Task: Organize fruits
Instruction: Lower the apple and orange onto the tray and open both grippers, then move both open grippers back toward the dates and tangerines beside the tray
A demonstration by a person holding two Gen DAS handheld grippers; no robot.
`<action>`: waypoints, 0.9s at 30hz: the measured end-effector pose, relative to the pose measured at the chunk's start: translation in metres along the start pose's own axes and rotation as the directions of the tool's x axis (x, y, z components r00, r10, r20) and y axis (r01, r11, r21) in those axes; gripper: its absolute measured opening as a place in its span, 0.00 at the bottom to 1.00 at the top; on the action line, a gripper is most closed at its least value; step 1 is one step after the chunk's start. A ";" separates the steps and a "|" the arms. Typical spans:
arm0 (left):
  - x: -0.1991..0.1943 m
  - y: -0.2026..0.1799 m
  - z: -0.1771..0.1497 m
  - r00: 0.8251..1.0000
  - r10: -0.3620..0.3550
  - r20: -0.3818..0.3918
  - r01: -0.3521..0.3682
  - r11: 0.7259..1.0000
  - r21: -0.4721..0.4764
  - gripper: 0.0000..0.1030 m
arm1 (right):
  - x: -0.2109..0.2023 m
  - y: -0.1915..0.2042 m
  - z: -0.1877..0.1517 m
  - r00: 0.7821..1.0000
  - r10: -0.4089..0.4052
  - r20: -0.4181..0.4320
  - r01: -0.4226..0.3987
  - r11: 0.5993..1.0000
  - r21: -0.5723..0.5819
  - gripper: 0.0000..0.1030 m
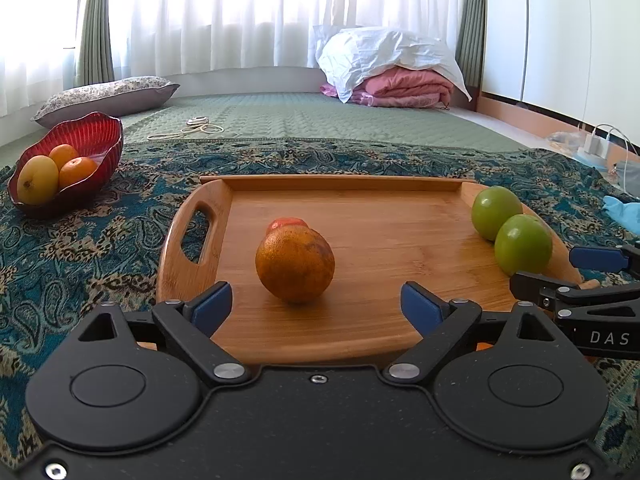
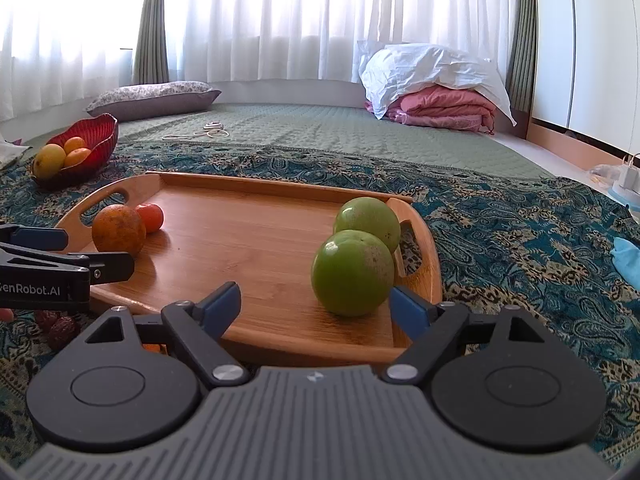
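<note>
A wooden tray [image 1: 360,200] lies on a patterned cloth. On it an orange [image 1: 295,265] stands just ahead of my open left gripper [image 1: 316,306], with a small red-orange fruit [image 1: 288,223] behind it. Two green apples [image 1: 522,244] sit at the tray's right end. In the right wrist view my open right gripper [image 2: 316,306] is at the tray's [image 2: 260,240] near edge, the nearer green apple [image 2: 353,273] close to its right finger, the other apple [image 2: 367,218] behind. The orange [image 2: 118,229] is at the left. A red bowl [image 1: 92,140] at far left holds a yellow fruit and two oranges.
The red bowl also shows in the right wrist view [image 2: 94,136]. A floral pillow [image 1: 108,94] and folded pink bedding [image 1: 404,88] lie at the back of a green mat. A white cord [image 1: 192,128] lies on the mat. A charger and cables [image 1: 596,146] are at the right. Dark dried fruits [image 2: 60,326] lie beside the tray.
</note>
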State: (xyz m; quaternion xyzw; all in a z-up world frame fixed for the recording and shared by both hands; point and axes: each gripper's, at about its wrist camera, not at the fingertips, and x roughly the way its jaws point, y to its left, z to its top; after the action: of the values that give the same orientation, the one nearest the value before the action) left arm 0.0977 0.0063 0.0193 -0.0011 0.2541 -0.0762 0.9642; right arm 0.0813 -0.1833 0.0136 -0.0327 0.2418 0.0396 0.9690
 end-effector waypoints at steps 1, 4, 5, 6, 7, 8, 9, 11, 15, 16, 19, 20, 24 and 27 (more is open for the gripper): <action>-0.002 0.000 -0.001 1.000 -0.003 0.001 0.003 1.000 -0.002 0.90 | -0.002 0.000 -0.001 1.000 -0.001 0.002 0.001 1.000 0.002 0.89; -0.009 0.000 -0.003 1.000 -0.009 0.008 0.009 1.000 -0.008 0.91 | -0.006 -0.001 -0.007 1.000 -0.005 0.008 0.005 1.000 0.001 0.89; -0.011 -0.001 -0.004 1.000 -0.010 0.009 0.010 1.000 -0.010 0.92 | -0.007 -0.001 -0.009 1.000 -0.007 0.010 0.007 1.000 0.000 0.89; -0.014 -0.001 -0.006 1.000 -0.011 0.010 0.012 1.000 -0.011 0.92 | -0.009 -0.002 -0.011 1.000 -0.009 0.012 0.009 1.000 -0.001 0.89; -0.016 -0.001 -0.007 1.000 -0.012 0.012 0.012 1.000 -0.012 0.92 | -0.011 -0.002 -0.013 1.000 -0.012 0.015 0.012 1.000 -0.002 0.90; -0.018 -0.002 -0.008 1.000 -0.014 0.013 0.014 1.000 -0.011 0.93 | -0.014 -0.002 -0.014 1.000 -0.014 0.019 0.014 1.000 -0.003 0.90; -0.021 -0.003 -0.010 1.000 -0.017 0.015 0.017 1.000 -0.010 0.93 | -0.016 -0.001 -0.016 1.000 -0.015 0.022 0.015 1.000 -0.005 0.90; -0.025 -0.005 -0.014 1.000 -0.021 0.018 0.022 1.000 -0.005 0.94 | -0.021 0.000 -0.020 1.000 -0.014 0.027 0.014 1.000 -0.014 0.91; -0.031 -0.010 -0.022 1.000 -0.022 0.016 0.022 1.000 0.014 0.95 | -0.027 0.006 -0.027 0.999 -0.019 0.029 0.021 0.999 -0.048 0.91; -0.033 -0.011 -0.024 1.000 -0.020 0.015 0.019 1.000 0.018 0.95 | -0.028 0.006 -0.028 0.999 -0.020 0.029 0.022 0.998 -0.054 0.91; -0.036 -0.012 -0.031 1.000 -0.015 0.009 0.015 1.000 0.024 0.95 | -0.031 0.009 -0.031 0.999 -0.024 0.030 0.026 0.998 -0.061 0.91; -0.036 -0.012 -0.033 1.000 -0.014 0.006 0.014 1.000 0.023 0.95 | -0.031 0.009 -0.032 0.999 -0.025 0.029 0.026 0.998 -0.060 0.91; -0.038 -0.010 -0.038 1.000 -0.011 -0.009 0.011 1.000 0.009 0.95 | -0.032 0.009 -0.037 1.000 -0.024 0.016 0.024 0.999 -0.044 0.92; -0.041 -0.009 -0.043 1.000 -0.014 -0.018 0.014 1.000 0.011 0.95 | -0.032 0.010 -0.042 1.000 -0.028 0.006 0.028 0.999 -0.044 0.92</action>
State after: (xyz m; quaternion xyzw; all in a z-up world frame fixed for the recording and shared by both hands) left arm 0.0403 0.0049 0.0019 0.0029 0.2623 -0.0843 0.9613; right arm 0.0332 -0.1784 -0.0087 -0.0574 0.2376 0.0313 0.9692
